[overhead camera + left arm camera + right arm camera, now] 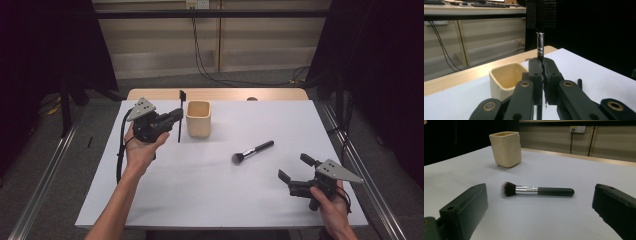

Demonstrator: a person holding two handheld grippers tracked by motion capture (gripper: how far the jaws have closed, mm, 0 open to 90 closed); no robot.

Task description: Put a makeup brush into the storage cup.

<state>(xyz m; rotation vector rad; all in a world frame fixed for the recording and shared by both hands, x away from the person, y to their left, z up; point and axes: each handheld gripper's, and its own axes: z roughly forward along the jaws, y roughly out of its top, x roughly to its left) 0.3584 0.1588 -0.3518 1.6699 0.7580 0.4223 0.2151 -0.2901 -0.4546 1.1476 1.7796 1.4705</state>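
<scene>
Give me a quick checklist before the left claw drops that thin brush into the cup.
1. Left claw shut on the thin brush: ok.
2. Thin brush upright: ok, it stands near vertical.
3. Cup upright with its mouth open: ok.
4. Inside of the cup free: cannot tell, its bottom is hidden.
5. Thin brush over the cup's mouth: not ok, it is beside the cup.
6. Right claw out of the way: ok, open, near the powder brush lying on the table.

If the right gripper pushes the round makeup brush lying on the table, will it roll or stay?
The makeup brush probably rolls: its handle looks round and smooth. The wider bristle head may make it curve rather than roll straight. It looks small and light, so the open right gripper should move it easily.
</scene>
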